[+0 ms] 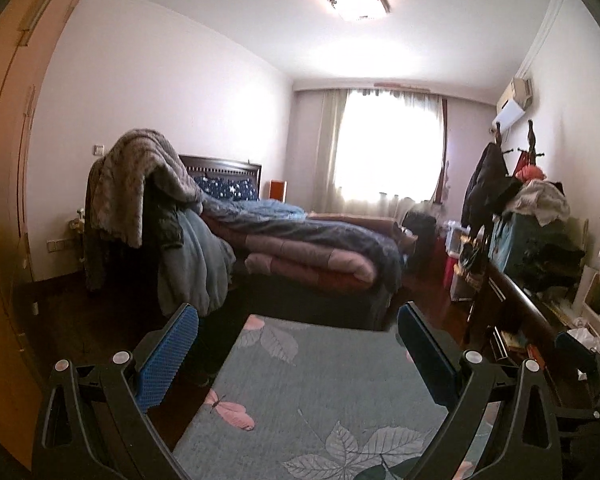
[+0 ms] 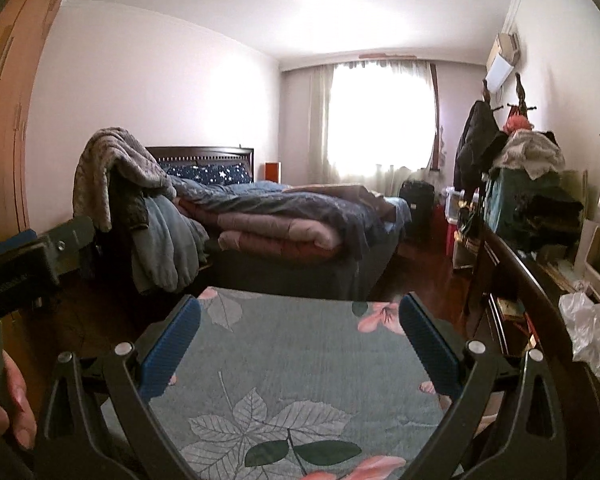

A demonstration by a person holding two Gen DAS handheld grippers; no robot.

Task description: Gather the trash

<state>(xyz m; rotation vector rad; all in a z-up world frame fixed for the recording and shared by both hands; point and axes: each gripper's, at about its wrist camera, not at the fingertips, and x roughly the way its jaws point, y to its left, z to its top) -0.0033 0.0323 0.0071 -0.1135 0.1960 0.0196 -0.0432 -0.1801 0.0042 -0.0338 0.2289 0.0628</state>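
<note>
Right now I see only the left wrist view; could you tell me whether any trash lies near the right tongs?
Observer: Yes. The right wrist view shows a crumpled clear plastic bag lying on the dark wooden sideboard, off to the right of the right tongs.
Operator: Thank you. Are those tongs holding anything at the moment?
Observer: No. They are open and empty, with only the leaf-patterned cloth showing between the blue pads.
</note>
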